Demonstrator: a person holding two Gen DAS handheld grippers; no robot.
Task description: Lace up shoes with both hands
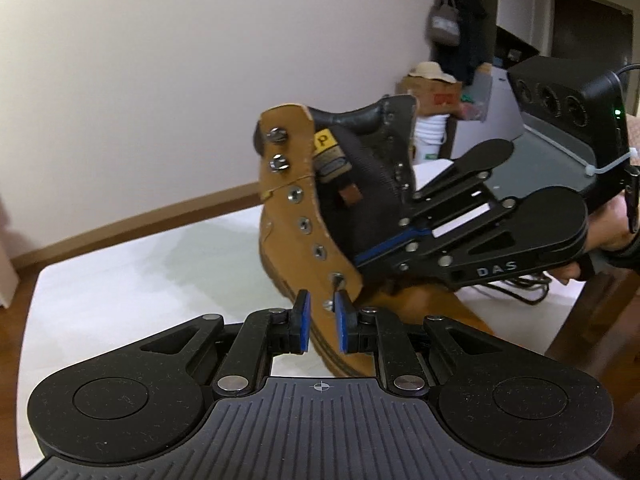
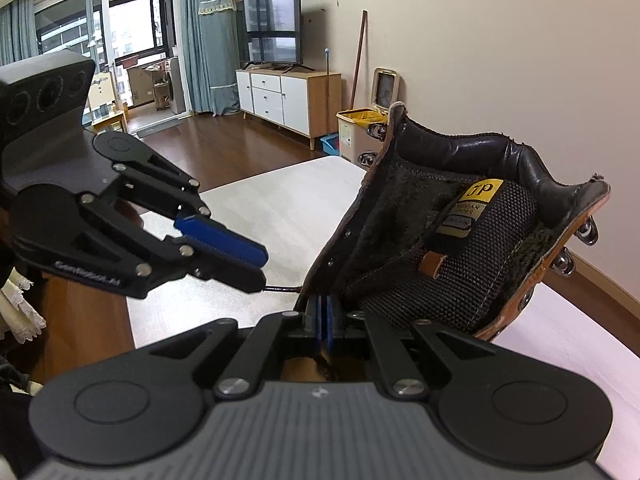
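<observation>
Your left gripper (image 1: 322, 326) stands partly open, its blue pads (image 1: 342, 322) apart with a clear gap between them, and nothing is pinched in that gap. Its tips sit right at the lower end of the boot's eyelet flap (image 1: 298, 208), the right-hand pad just beside the lowest metal eyelet (image 1: 336, 279); whether it actually touches the leather you cannot tell from here. A thin dark lace end (image 2: 280, 289) runs from the left gripper's tips toward the boot's edge in the right wrist view, though whether the pads press on it is not clear. Your right gripper (image 2: 323, 320) is closed, its blue pads pressed together on the near edge of the boot's opening, at the bottom of the flap on that side; what thin thing, if any, lies between them is hidden. The tan boot (image 1: 288, 256) stands on the white table (image 1: 140, 272), tilted, with its black padded collar (image 2: 472, 148) uppermost and its tongue (image 2: 460, 248) exposed, a yellow label (image 2: 483, 191) stitched on it. The eyelets and upper hooks (image 1: 278, 148) in view carry no lace. A hand (image 1: 608, 228) holds the right gripper's handle at the table's far edge.
</observation>
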